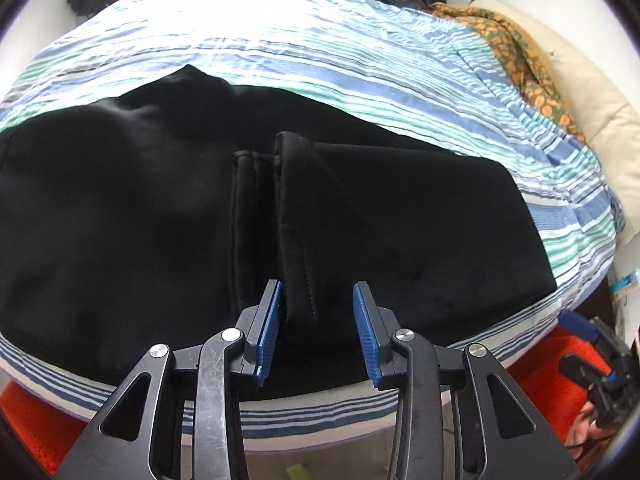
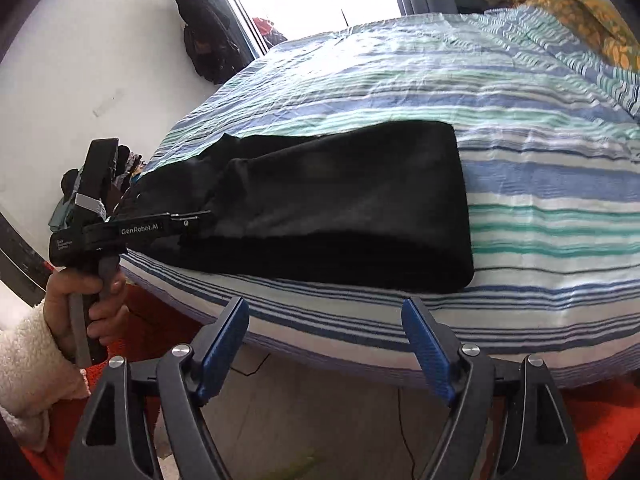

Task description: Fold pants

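Observation:
Black pants [image 1: 132, 208] lie folded over on a striped bedsheet [image 1: 320, 60], leg hems on top near the middle. My left gripper [image 1: 318, 304] is open at the near edge of the pants, with a hem cuff [image 1: 298, 240] lying between its blue pads [image 1: 272, 320], touching the left one. In the right wrist view the pants [image 2: 340, 208] lie as a folded band. The left gripper [image 2: 196, 216] shows there at their left end. My right gripper [image 2: 324, 324] is open and empty, off the bed's near edge.
A yellow floral cloth [image 1: 520, 48] and a cream pillow [image 1: 592, 92] lie at the bed's far right. An orange rug [image 2: 600, 420] covers the floor by the bed. A dark bag [image 2: 204, 44] hangs on the white wall by the window.

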The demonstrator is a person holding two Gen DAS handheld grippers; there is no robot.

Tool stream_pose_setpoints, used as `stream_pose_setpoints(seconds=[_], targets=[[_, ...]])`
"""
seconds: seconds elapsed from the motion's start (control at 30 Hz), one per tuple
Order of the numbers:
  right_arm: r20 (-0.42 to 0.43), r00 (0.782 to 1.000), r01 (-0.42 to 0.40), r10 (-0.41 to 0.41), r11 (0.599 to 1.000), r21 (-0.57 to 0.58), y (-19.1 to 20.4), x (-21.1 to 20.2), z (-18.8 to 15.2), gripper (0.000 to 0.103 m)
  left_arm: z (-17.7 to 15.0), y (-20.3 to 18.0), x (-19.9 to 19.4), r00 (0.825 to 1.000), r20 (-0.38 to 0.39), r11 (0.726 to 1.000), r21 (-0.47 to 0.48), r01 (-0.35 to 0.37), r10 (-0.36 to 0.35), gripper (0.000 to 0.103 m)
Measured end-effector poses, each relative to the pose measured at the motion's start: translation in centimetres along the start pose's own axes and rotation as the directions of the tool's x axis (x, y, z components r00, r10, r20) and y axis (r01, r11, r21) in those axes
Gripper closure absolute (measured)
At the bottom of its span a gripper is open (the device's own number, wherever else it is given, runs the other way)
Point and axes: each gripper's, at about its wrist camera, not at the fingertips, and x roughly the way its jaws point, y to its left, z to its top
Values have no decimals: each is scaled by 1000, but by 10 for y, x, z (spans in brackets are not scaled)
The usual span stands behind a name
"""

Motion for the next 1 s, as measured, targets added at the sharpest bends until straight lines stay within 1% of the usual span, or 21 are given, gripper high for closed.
stream_pose_setpoints(seconds=[0.03,0.07,0.1,0.13,0.17,0.23,0.33,0.4,0.43,0.47,0.5,0.53,0.6,0.63,0.7,0.73,0.77,0.8,0.83,0.9,1.0], targets=[[2,1000,15,-15,1000,-5,0,0,0,24,0,-1,1,1000,3,1000,10,-6,6,66],[2,999,35,-34,999,-12,0,2,0,24,-1,-2,1,1000,8,1000,18,-16,16,70],[7,999,52,-52,998,-21,3,0,2,24,-1,-3,0,999,13,999,24,-33,33,76],[18,997,69,-69,997,-30,11,-3,6,24,-4,0,-1,999,17,998,23,-51,51,88],[38,995,91,-89,995,-40,14,-6,9,24,-14,9,-10,999,19,999,14,-46,46,90],[98,987,132,-125,989,-65,18,-17,14,24,-15,15,-14,999,35,999,-10,-33,34,91],[149,979,154,-139,983,-97,19,-16,25,25,-18,17,-20,998,52,999,8,-45,45,91],[134,982,142,-130,987,-82,13,-8,33,27,-19,17,-18,998,51,999,13,-48,47,91],[110,988,114,-106,991,-71,10,1,35,31,-19,16,-17,998,48,999,16,-49,49,91],[72,994,82,-77,995,-63,8,10,37,36,-19,16,-16,998,44,999,18,-49,49,90],[30,998,53,-51,997,-55,7,22,38,39,-21,18,-16,998,44,999,18,-50,49,90],[-12,999,34,-35,998,-43,6,34,38,44,-21,20,-18,998,44,999,15,-48,47,87],[-62,997,33,-34,999,-15,1,51,37,45,-18,14,-15,998,45,999,5,-42,42,85],[-65,998,27,-27,1000,2,-2,54,36,45,-18,16,-17,998,44,999,2,-33,33,85],[-61,998,12,-10,999,33,-6,55,36,45,-19,18,-21,999,42,1000,0,-28,28,79],[-61,998,8,-6,999,37,-7,55,35,45,-19,17,-23,998,47,999,2,-43,43,66],[-60,998,8,-5,999,37,-8,56,34,45,-19,17,-25,996,56,997,5,-74,74,42],[-59,998,11,-9,999,34,-7,58,33,45,-20,16,-27,992,67,994,3,-110,109,33],[-59,998,14,-12,999,31,-6,58,33,45,-20,17,-29,990,79,993,1,-119,118,28],[-54,998,22,-20,999,24,-5,58,32,45,-19,18,-31,991,74,994,-1,-114,114,28],[-53,998,29,-28,999,18,-4,58,31,45,-19,20,-32,989,75,991,-4,-131,131,28]])
